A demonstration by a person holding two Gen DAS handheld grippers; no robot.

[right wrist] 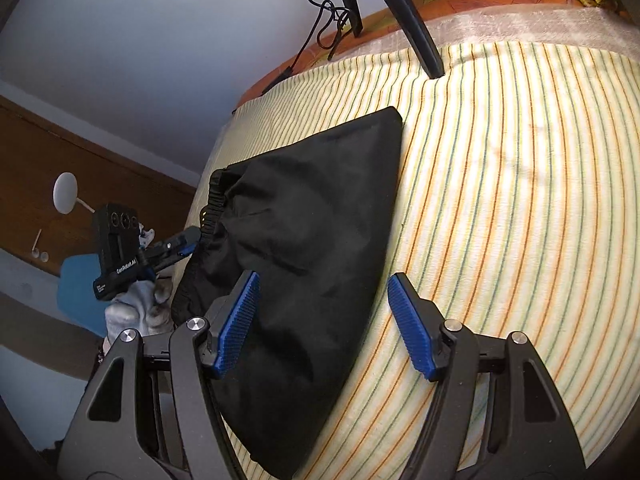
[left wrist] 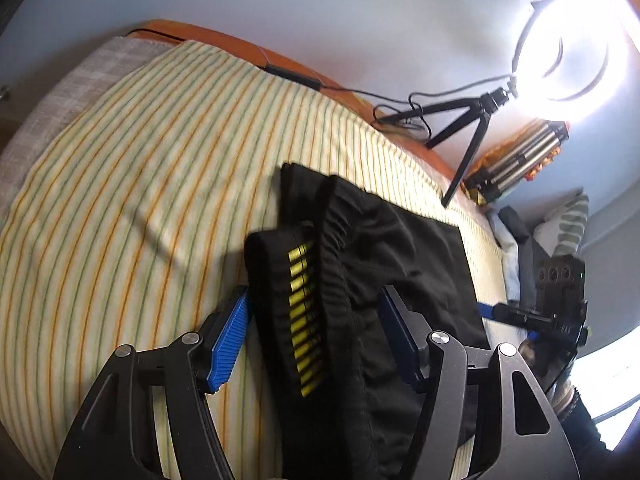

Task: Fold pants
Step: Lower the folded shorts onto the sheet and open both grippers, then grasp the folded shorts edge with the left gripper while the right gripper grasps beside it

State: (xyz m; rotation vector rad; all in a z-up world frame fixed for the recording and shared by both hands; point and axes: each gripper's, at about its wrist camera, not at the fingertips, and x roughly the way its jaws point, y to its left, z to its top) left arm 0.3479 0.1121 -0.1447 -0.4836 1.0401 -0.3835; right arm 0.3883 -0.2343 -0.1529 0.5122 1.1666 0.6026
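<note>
2 grippers hang over a folded bundle, both with fingers spread apart and holding nothing. Nearest in the left wrist view, the left gripper straddles the waistband end of the black pants: one blue pad sits over the striped sheet just beside the cloth, the other over the black fabric. Between them runs the elastic waistband with its row of yellow marks. In the right wrist view, the right gripper hovers above the opposite end, its left pad over the pants and its right pad over bare sheet.

The pants lie already doubled into a compact, roughly rectangular stack in the middle of the bed, so the task looks close to finished. To do the remaining step well, I would judge that each gripper should pinch all layers at an edge together, not just the top one, and move level so the stack does not skew.

Farther off, a ring light on a small tripod stands at the bed's far edge.
</note>
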